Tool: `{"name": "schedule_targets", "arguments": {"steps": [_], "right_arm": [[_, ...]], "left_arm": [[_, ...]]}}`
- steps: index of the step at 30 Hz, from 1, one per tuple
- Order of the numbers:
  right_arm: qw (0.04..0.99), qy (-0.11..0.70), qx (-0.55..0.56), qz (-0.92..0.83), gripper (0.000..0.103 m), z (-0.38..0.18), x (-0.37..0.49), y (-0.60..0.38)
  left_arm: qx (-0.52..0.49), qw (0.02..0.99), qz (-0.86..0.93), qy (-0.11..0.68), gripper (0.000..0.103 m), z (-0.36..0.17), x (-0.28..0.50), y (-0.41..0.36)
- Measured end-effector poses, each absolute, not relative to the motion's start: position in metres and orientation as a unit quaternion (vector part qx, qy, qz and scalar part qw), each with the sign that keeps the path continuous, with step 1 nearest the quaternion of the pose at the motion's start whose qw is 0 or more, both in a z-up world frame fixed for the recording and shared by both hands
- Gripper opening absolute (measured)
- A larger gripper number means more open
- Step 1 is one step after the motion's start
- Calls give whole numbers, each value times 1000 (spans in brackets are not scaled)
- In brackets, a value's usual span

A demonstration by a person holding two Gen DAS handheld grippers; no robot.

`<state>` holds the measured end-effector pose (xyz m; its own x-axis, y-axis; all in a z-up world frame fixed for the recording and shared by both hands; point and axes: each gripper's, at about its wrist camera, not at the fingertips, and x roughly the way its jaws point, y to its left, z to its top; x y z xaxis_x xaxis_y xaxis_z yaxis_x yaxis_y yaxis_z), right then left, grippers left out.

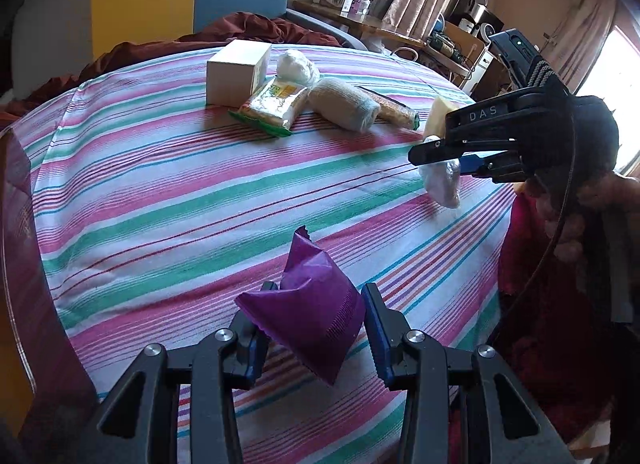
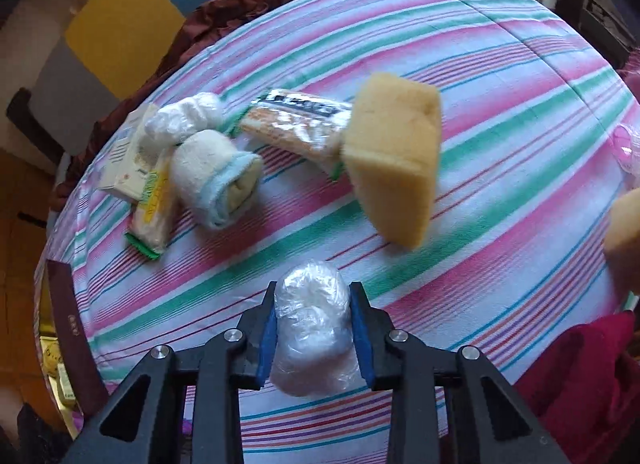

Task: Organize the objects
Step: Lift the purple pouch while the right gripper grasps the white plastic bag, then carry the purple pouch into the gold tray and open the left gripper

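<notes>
Low in the left wrist view, left gripper (image 1: 316, 318) clamped on a purple packet (image 1: 310, 318), blue pads pressing both its sides, packet held tilted above the striped cloth (image 1: 168, 199). At right of the same view, right gripper (image 1: 438, 157) reaching in sideways, gripping a clear-wrapped white bundle (image 1: 440, 179) that hangs from its tips; part of a hand (image 1: 576, 232) visible at the right edge behind it.

Low centre in the right wrist view, same right gripper (image 2: 314, 320) closed on the wrapped bundle (image 2: 310, 328), pads tight against its flanks.

Upper centre of the left wrist view, clustered on the cloth: white box (image 1: 236, 73); green-edged snack pack (image 1: 270, 105) leaning against the box's front; second wrapped white bundle (image 1: 296, 65) just right of the box; rolled towel (image 1: 346, 105) touching the snack pack; long cracker pack (image 1: 398, 111) behind the towel; yellow sponge (image 1: 438, 115) at the far right, partly hidden by the right gripper.

Centre right of the right wrist view, yellow sponge (image 2: 394, 159) overlapping the end of the cracker pack (image 2: 296, 123); rolled towel (image 2: 214, 179) to their left, box (image 2: 128, 151) and snack pack (image 2: 154, 207) further left.
</notes>
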<state>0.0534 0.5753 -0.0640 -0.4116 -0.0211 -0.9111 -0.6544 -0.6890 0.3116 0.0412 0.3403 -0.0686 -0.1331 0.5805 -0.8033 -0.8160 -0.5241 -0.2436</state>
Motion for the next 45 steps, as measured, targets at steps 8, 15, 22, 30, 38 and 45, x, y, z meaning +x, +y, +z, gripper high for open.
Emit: {"name": "schedule_targets", "arguments": {"steps": [8, 15, 22, 30, 38, 45], "right_arm": [[187, 299, -523, 776, 32, -67, 49, 563], [196, 278, -534, 774, 32, -69, 47, 560], [201, 263, -539, 775, 32, -71, 41, 555], [207, 245, -543, 776, 32, -70, 42, 544], [209, 234, -546, 777, 32, -69, 44, 539], [212, 236, -545, 776, 32, -69, 44, 541]], "left_arm": [[-446, 469, 756, 98, 43, -47, 39, 311], [-437, 452, 774, 74, 43, -34, 30, 284], [-430, 424, 795, 58, 43, -24, 21, 254], [-414, 368, 832, 38, 43, -7, -5, 202], [-433, 246, 867, 8, 43, 0, -98, 126], [-463, 176, 868, 10, 43, -20, -179, 98]]}}
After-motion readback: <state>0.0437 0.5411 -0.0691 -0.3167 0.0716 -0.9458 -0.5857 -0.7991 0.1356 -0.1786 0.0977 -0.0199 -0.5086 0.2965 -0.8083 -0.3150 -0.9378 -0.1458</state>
